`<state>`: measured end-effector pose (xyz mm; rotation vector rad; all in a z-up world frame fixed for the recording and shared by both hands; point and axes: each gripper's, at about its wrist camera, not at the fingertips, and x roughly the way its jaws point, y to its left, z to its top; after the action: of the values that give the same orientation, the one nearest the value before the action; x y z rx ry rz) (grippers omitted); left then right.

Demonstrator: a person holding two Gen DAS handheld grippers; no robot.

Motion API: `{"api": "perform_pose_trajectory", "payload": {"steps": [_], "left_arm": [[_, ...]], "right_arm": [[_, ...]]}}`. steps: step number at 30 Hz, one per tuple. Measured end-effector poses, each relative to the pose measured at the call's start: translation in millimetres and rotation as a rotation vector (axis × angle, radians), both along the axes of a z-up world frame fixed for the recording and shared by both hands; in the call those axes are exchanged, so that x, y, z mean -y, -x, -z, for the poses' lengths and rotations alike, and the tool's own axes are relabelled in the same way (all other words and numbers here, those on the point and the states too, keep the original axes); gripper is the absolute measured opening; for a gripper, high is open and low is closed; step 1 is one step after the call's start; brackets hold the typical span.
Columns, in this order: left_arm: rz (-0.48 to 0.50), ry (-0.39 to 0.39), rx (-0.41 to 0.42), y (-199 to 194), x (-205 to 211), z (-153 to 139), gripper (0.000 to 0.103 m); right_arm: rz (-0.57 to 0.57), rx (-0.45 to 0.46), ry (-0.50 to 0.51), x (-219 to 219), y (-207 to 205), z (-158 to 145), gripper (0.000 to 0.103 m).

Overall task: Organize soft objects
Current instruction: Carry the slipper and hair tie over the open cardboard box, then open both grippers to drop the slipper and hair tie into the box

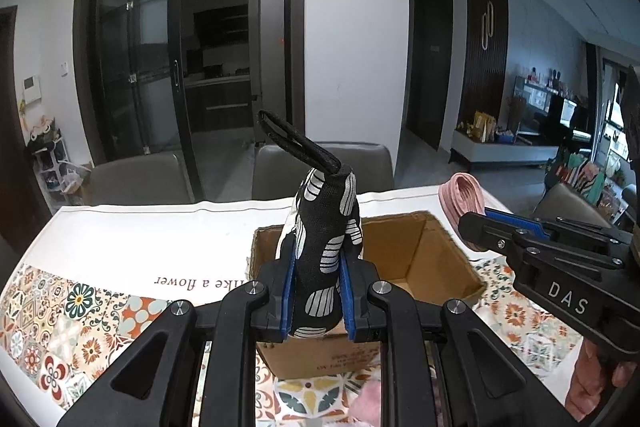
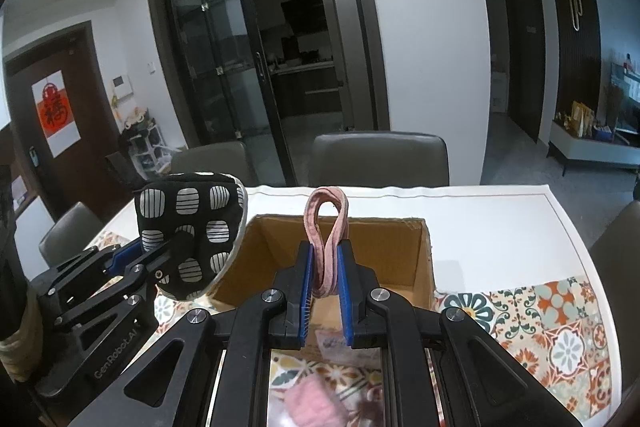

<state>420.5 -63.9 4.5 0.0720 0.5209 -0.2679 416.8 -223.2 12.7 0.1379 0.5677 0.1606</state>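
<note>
My left gripper is shut on a black oven mitt with white striped patches, held upright over the near left part of an open cardboard box. The mitt also shows in the right wrist view, left of the box. My right gripper is shut on a pink fabric loop and holds it above the box's near edge. In the left wrist view the right gripper sits right of the box with the pink loop sticking out.
The box stands on a table with a white and patterned-tile cloth. A fluffy pink object lies on the cloth near me, below the right gripper. Grey chairs stand at the table's far side.
</note>
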Motion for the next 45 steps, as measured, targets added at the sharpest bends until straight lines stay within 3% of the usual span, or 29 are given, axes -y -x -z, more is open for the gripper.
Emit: {"api": "perform_pose_trajectory", "payload": {"steps": [16, 21, 24, 28, 45], "left_arm": [[0.027, -0.044, -0.173, -57.8, 29.6, 49.9, 0.021], [0.025, -0.048, -0.195, -63.0, 32.3, 59.2, 0.029], [0.021, -0.054, -0.186, -63.2, 31.4, 60.3, 0.043], [0.012, -0.06, -0.182, -62.9, 29.8, 60.5, 0.046], [0.009, -0.064, -0.076, -10.5, 12.3, 26.2, 0.053]], "right_arm": [[0.011, -0.194, 0.002, 16.0, -75.1, 62.7, 0.014], [0.009, -0.234, 0.007, 19.6, -84.9, 78.8, 0.014], [0.004, -0.251, 0.011, 20.7, -88.0, 84.4, 0.019], [0.011, -0.247, 0.014, 21.3, -87.7, 86.4, 0.041], [0.05, -0.178, 0.01, 22.1, -42.1, 51.9, 0.041]]}}
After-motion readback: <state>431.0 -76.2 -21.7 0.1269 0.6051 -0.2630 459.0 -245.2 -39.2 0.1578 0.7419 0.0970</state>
